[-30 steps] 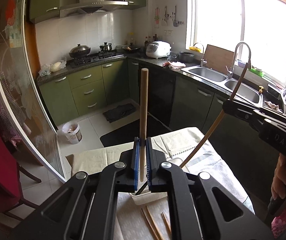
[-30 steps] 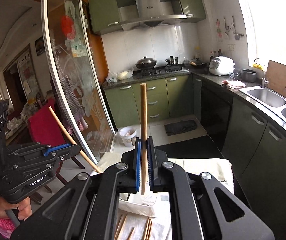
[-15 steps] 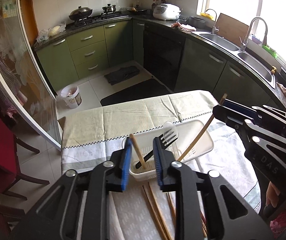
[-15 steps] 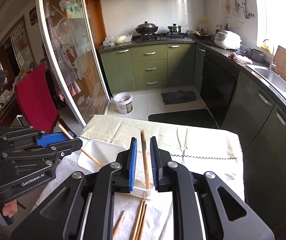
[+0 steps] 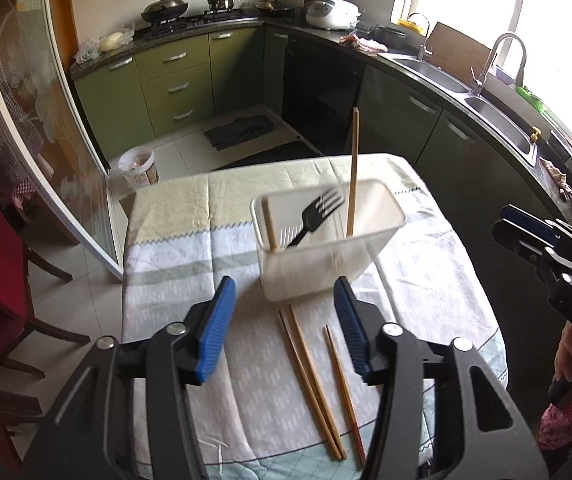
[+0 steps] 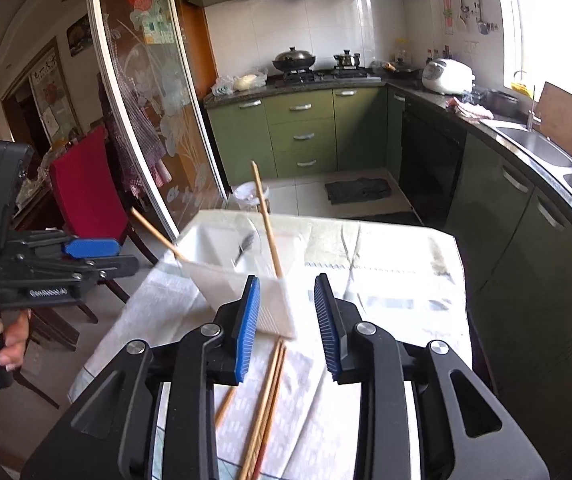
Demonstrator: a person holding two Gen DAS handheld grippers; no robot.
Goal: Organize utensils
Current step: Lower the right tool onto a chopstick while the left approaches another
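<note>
Kitchen: green cabinets, a sink under the window, a cloth-covered bench [image 5: 173, 240] in front.
Bin: white plastic bin [image 5: 326, 268] sits on the bench, holding a black fork [image 5: 314, 216] and two chopsticks [image 5: 352, 172], one upright, one leaning at its left end.
Loose chopsticks [image 5: 312, 376]: lying on the cloth, just in front of the bin.
Left tongs [image 5: 286, 328]: spreading wider, nothing between them.
Right tongs [image 6: 288, 324]: opening too, empty, over the bin's near corner.

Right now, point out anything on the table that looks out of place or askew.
Three chopsticks lie loose on the tablecloth in front of the white container, not in it. Inside it, one chopstick stands nearly upright, another leans in the left corner, and a black fork lies tilted. Nothing looks spilled or damaged.
</note>
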